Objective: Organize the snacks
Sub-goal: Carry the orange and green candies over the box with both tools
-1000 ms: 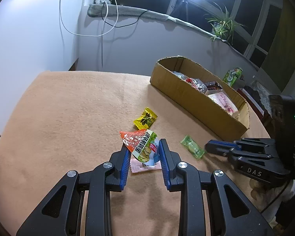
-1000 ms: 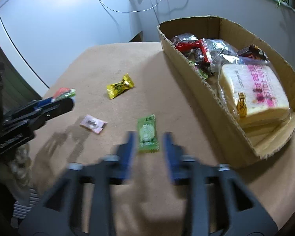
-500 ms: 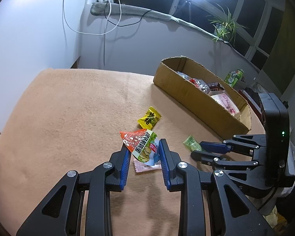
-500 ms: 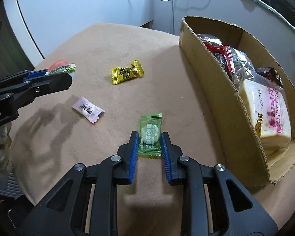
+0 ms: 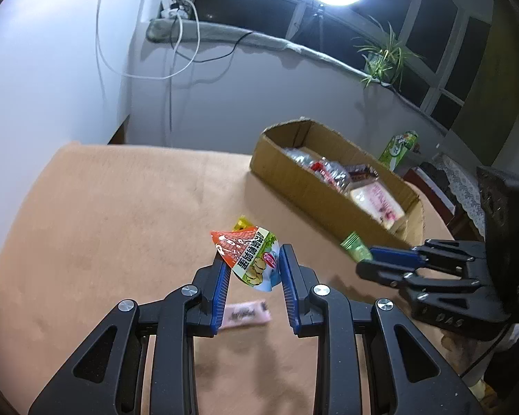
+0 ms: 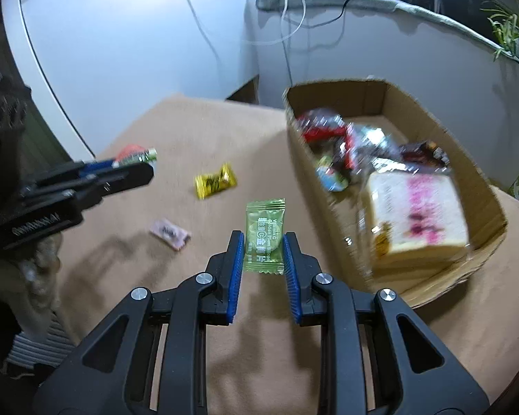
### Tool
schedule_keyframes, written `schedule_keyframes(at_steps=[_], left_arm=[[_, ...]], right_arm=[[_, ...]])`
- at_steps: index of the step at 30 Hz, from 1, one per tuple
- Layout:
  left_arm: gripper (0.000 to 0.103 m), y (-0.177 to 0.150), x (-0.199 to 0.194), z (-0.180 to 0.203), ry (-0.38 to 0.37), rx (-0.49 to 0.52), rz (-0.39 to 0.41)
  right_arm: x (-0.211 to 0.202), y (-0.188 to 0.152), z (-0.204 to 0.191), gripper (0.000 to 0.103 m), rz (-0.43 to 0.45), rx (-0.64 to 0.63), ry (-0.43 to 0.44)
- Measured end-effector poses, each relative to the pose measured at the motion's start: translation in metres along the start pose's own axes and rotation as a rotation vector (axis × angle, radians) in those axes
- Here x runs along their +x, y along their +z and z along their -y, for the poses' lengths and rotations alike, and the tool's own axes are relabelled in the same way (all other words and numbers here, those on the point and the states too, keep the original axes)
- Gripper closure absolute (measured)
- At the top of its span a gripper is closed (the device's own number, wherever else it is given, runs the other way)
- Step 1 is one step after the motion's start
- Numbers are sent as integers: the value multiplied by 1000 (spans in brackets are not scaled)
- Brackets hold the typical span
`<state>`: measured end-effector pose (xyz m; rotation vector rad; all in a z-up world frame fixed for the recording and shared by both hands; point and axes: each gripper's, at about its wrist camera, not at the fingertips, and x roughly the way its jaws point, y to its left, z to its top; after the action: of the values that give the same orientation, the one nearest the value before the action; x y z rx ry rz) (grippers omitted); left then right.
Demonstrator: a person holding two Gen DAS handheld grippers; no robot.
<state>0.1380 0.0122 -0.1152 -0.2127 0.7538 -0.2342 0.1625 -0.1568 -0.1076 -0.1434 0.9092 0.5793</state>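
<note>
The left gripper (image 5: 253,269) jaws hold one orange-and-white crinkled snack packet (image 5: 249,257); the right gripper (image 6: 263,250) jaws clamp one green foil candy sachet (image 6: 263,237) — both lifted above the tan bench (image 6: 197,131). Two sweets lie loose there — one yellow wrapped candy (image 6: 215,181), one pink wrapped candy (image 6: 170,232) — beside the single open cardboard box (image 6: 474,166) of snacks.

Open tan tabletop (image 5: 97,228) left of the cardboard box (image 5: 315,204), bare across its far and left stretches. Near the box's long side wall, scattered obstacles: yellow candy (image 6: 215,182), pink wrapper (image 6: 170,233). Box top open from above; inside, bread pack (image 6: 419,215) filling the near end, red and clear packets (image 6: 335,138) toward the far end, some bare floor beyond them. Left gripper (image 5: 252,265) and right gripper (image 6: 263,247) side by side in front of the box's near corner, close together. Green carton (image 5: 398,148) behind the box.
</note>
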Motion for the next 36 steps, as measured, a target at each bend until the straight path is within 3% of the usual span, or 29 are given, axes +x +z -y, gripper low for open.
schedule_keyframes(at_steps=[8, 18, 36], left_arm=[[76, 23, 6, 21, -26, 39, 28], [76, 49, 23, 50, -53, 94, 41], [76, 87, 77, 86, -88, 146, 14]], right_arm=[[-27, 25, 27, 79, 69, 29, -36], [-27, 57, 63, 79, 99, 47, -84], [9, 109, 124, 79, 86, 110, -81]])
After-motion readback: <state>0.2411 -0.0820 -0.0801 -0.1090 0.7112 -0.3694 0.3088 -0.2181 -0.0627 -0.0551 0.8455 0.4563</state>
